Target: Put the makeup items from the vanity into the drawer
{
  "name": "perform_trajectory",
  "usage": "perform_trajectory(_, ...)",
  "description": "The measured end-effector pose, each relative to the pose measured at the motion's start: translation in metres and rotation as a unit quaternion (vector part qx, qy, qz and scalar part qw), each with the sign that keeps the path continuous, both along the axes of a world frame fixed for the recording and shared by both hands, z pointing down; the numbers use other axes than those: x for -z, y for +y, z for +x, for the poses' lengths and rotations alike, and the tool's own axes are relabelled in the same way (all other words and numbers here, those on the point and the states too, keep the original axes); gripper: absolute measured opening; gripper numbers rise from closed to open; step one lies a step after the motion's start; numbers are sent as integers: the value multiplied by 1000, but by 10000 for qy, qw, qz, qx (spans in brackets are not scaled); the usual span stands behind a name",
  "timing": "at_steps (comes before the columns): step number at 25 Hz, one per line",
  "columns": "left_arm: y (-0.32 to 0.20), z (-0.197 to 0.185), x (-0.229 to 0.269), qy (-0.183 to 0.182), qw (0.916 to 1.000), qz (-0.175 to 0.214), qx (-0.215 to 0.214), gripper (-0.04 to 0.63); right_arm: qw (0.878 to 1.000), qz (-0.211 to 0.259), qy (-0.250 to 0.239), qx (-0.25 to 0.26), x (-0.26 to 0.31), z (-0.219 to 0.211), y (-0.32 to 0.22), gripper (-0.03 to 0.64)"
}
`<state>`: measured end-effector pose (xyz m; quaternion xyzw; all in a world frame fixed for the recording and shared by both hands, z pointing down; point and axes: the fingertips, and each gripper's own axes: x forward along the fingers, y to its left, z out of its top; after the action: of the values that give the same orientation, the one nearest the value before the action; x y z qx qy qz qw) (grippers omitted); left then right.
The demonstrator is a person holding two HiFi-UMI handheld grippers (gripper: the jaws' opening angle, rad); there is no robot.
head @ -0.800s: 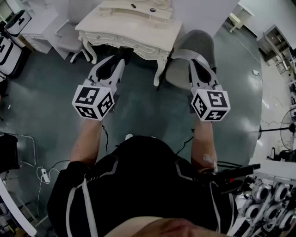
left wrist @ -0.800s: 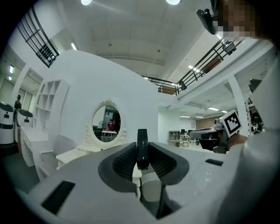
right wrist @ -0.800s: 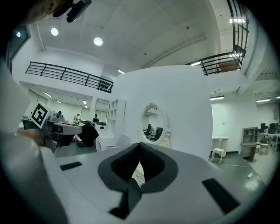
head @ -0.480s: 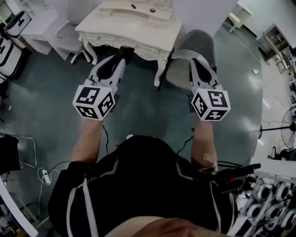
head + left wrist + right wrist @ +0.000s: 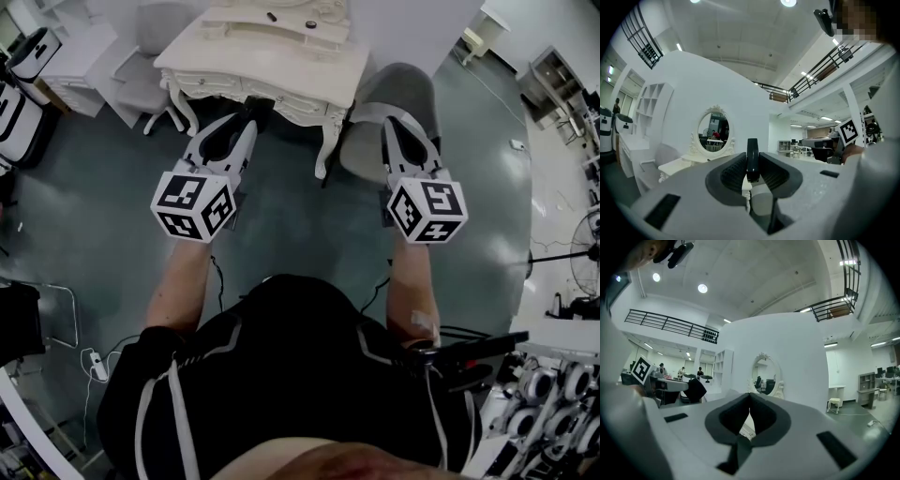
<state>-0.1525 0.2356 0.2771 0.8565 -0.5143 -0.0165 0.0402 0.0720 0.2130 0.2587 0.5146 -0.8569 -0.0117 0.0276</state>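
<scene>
In the head view the cream vanity (image 5: 281,66) stands ahead of me, with a small dark stick (image 5: 271,14) and a round dark item (image 5: 310,21) on its upper shelf. My left gripper (image 5: 246,127) points at the vanity's front edge. In the left gripper view its pads are shut on a slim black makeup item (image 5: 752,157) that stands upright between them, with the oval mirror (image 5: 713,133) beyond. My right gripper (image 5: 388,129) hovers over the grey chair (image 5: 403,89). Its jaws meet at the tips with nothing between them in the right gripper view (image 5: 749,409).
White shelving and a chair (image 5: 141,80) stand left of the vanity. Cables and a plug strip (image 5: 94,361) lie on the dark floor at my left. Racks of equipment (image 5: 553,403) crowd the lower right, and a fan stand (image 5: 562,258) is at the right.
Both grippers and the view have drifted very slightly toward the vanity. The grips have not changed.
</scene>
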Motion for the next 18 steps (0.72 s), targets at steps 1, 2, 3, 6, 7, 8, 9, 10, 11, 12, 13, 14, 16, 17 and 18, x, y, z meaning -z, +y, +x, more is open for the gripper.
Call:
perform_trajectory(1,0,-3,1,15,10000,7,-18,89,10000,11,1,-17,1,-3,1,5)
perform_trajectory(2,-1,-6,3,26,10000,23,-39,89,10000,18,3,-39,3,-5,1,5)
perform_trajectory(3,-2,-9,4,33,10000,42,-63,89,10000,21,8,-67,4,-8,0,5)
perform_trajectory(6,-7,-19,4,63,9999,82,-135,89,9999,29,40,-145,2,-17,-2,5)
perform_trajectory(7,-9,-22,2,81,9998,87,-157,89,9998,29,60,-165,1,-20,-2,5)
perform_trajectory(8,-11,-25,1,99,9998,87,-178,89,9998,21,78,-183,-1,-23,-2,5)
perform_trajectory(9,-13,-28,-1,112,9997,82,-196,89,9998,7,91,-199,-4,-26,-2,5)
perform_trajectory(10,-16,-30,-3,118,9997,75,-208,89,9997,-10,98,-208,-6,-29,-3,5)
perform_trajectory(11,-18,-32,-4,122,9997,67,-214,89,9997,-25,102,-207,-8,-32,-5,5)
perform_trajectory(12,-21,-33,-5,126,9997,61,-217,89,9997,-33,105,-199,-10,-33,-7,5)
perform_trajectory(13,-24,-33,-6,129,9997,58,-219,89,9998,-33,109,-191,-10,-34,-10,5)
perform_trajectory(14,-27,-33,-7,129,9997,61,-221,89,9998,-27,111,-187,-10,-34,-14,5)
perform_trajectory(16,-38,-32,-6,121,9997,79,-210,89,9998,-15,101,-173,-11,-33,-25,5)
perform_trajectory(17,-44,-33,-6,113,9997,90,-193,89,9998,-10,95,-153,-11,-33,-33,5)
perform_trajectory(18,-51,-33,-7,99,9998,99,-169,89,9999,-5,91,-127,-13,-34,-40,5)
